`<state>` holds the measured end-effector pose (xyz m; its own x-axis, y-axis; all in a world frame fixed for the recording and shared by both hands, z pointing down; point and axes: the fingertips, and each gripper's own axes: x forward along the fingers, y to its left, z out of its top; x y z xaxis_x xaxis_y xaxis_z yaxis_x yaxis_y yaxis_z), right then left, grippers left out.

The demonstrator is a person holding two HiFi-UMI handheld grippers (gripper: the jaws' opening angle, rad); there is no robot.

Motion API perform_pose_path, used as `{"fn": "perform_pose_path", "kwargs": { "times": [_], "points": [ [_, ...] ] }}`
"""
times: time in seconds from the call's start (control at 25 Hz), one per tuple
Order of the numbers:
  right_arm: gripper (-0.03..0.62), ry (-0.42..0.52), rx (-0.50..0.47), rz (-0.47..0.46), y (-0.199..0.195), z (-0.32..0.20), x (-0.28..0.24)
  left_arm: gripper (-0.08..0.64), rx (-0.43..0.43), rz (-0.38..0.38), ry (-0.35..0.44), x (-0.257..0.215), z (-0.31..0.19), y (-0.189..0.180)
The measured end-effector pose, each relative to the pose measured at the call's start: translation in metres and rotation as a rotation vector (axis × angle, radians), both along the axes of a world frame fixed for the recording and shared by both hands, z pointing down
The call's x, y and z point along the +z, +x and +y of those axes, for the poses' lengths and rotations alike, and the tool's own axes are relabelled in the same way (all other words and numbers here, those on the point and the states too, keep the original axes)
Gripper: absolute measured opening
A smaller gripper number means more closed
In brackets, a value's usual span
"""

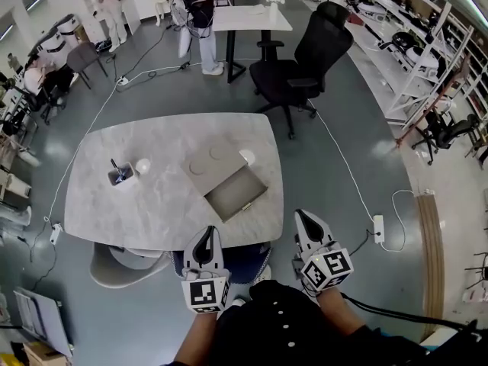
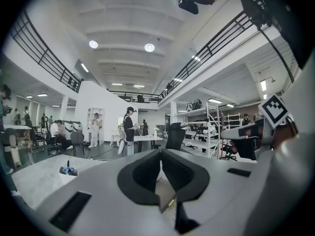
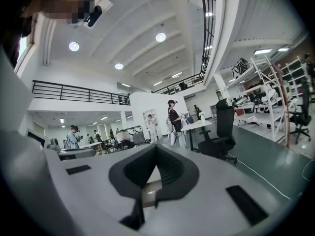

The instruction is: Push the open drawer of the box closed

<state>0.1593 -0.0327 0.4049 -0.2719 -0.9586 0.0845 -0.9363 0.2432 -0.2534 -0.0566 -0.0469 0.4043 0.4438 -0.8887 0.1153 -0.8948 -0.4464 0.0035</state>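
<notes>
A rounded, grey marble-patterned worktop [image 1: 107, 212] is carrying a flat grey box [image 1: 207, 161] near its middle. The box's shallow grey drawer [image 1: 235, 191] is standing pulled out towards the person, with its small brass handle facing the near edge. The left claw [image 1: 207, 235] is hovering at the worktop's near edge, near the drawer front, its jaws clenched together on nothing. The right claw [image 1: 303, 216] is hovering just off the near right corner, likewise clenched and empty. A small white holder of pens [image 1: 120, 175] is sitting well left of the box.

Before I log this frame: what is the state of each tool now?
Left tool: closed, holding nothing.
Right tool: closed, holding nothing.
</notes>
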Motion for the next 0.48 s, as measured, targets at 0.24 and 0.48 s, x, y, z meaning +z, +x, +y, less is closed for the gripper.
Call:
{"fn": "perform_pose_path", "kwargs": {
  "times": [0.24,0.48],
  "points": [
    [-0.003,-0.004,-0.036,-0.013,0.004,-0.025,0.001,0.021,-0.026,-0.012,-0.006,-0.002,-0.016,0.007],
    [-0.003,-0.032,-0.072,-0.015,0.006,-0.037,0.007,0.021,-0.064,-0.013,-0.014,-0.003,-0.023,0.008]
  ]
}}
